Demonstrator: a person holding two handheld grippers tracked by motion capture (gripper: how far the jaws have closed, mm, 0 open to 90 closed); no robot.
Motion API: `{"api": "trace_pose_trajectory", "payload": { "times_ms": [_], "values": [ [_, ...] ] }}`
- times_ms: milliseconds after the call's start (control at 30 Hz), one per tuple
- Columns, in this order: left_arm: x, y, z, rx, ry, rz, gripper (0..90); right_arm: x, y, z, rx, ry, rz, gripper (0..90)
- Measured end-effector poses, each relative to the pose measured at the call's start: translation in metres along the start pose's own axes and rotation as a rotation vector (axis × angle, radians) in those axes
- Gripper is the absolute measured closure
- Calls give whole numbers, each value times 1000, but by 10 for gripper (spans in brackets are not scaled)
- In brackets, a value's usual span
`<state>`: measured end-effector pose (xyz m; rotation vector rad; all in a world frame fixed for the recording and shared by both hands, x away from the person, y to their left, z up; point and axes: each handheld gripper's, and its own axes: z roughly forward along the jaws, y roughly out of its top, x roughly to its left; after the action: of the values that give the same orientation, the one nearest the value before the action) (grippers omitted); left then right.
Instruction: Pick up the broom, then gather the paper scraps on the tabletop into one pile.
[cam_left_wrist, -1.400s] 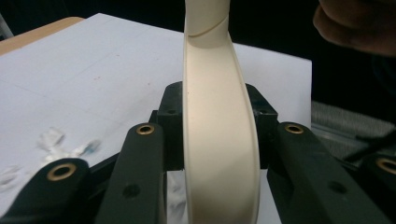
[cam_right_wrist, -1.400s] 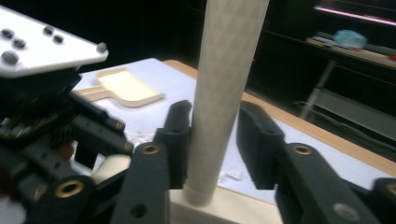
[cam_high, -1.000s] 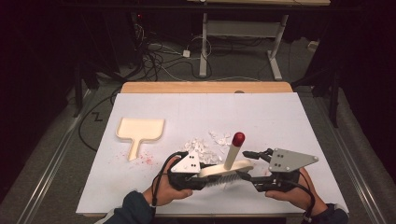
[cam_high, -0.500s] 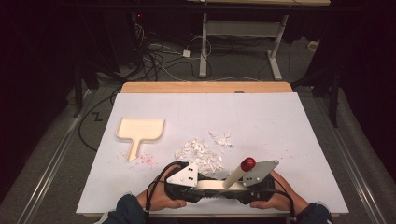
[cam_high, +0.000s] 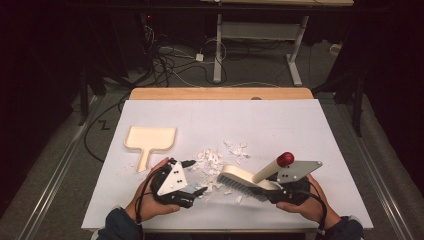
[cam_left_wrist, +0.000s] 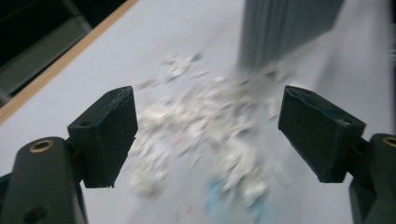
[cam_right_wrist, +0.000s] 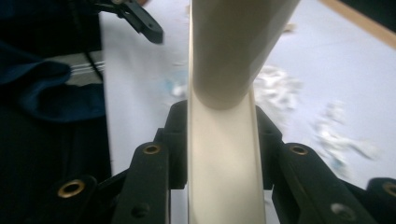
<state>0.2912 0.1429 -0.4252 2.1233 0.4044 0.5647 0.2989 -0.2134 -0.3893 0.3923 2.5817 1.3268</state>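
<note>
Cream plastic brush (cam_high: 245, 181) sits clamped at its back in the right gripper (cam_right_wrist: 224, 140) near the bench's (cam_high: 300, 130) front edge, bristles down beside the white paper scraps (cam_high: 215, 160). Left gripper (cam_high: 192, 177) has just been opening; its jaws stand wide over the scraps, nothing between them. Cream dustpan (cam_high: 149, 140) lies toward the left edge.

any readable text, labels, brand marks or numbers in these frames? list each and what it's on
None: no readable word, number or brand mark in these views.
Brush, red-knobbed handle, in the right tool: plain, no print.
Dustpan: plain, no label.
Grey plate on the left tool: dark dots, no lettering.
Paper scraps: too small and blurred to tell whether any carry print.
White table cover: unmarked.
</note>
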Motion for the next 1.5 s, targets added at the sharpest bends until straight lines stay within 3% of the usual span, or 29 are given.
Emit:
{"api": "trace_pose_trajectory", "payload": {
  "times_ms": [67, 100, 200, 233, 300, 433, 633, 733, 867, 900, 967, 1100, 1233, 1400, 1433, 1467, 1500],
  "values": [
    [4, -12, -5, 35, 48, -3, 160, -7, -1, -9, -1, -71, 27, 677],
    [7, -23, -10, 64, 72, -17, 156, -10, -2, -11, -2, -87, 38, 677],
    [8, -33, -14, 86, 100, -24, 157, -15, -4, -15, -9, -118, 57, 677],
    [8, -37, -16, 92, 107, -31, 157, -20, -5, -20, -11, -159, 78, 677],
    [7, -46, -20, 107, 132, -42, 157, -23, -6, -22, -19, -171, 89, 677],
    [4, -60, -29, 125, 159, -74, 167, -33, -8, -32, -61, -209, 125, 677],
    [-3, -74, -42, 146, 177, -103, 168, -44, -12, -40, -78, -252, 180, 677],
    [-3, -79, -48, 155, 185, -116, 162, -50, -14, -41, -59, -312, 201, 677],
    [1, -85, -51, 164, 200, -150, 161, -58, -15, -39, -25, -356, 216, 677],
    [2, -86, -51, 172, 205, -151, 161, -64, -16, -36, 4, -405, 216, 677],
    [3, -87, -50, 180, 206, -152, 161, -68, -17, -33, 17, -419, 218, 677],
    [4, -86, -47, 179, 194, -155, 161, -90, -21, -17, 96, -513, 234, 677],
    [5, -88, -44, 191, 188, -156, 161, -104, -22, -3, 136, -552, 237, 678],
    [2, -88, -41, 203, 177, -153, 161, -115, -19, 30, 225, -641, 177, 678],
    [2, -88, -40, 209, 173, -148, 161, -117, -17, 44, 253, -655, 162, 678],
    [1, -88, -40, 214, 171, -143, 161, -117, -17, 44, 253, -655, 162, 678],
    [1, -88, -39, 218, 170, -140, 161, -116, -16, 57, 268, -648, 149, 679]
  ]
}}
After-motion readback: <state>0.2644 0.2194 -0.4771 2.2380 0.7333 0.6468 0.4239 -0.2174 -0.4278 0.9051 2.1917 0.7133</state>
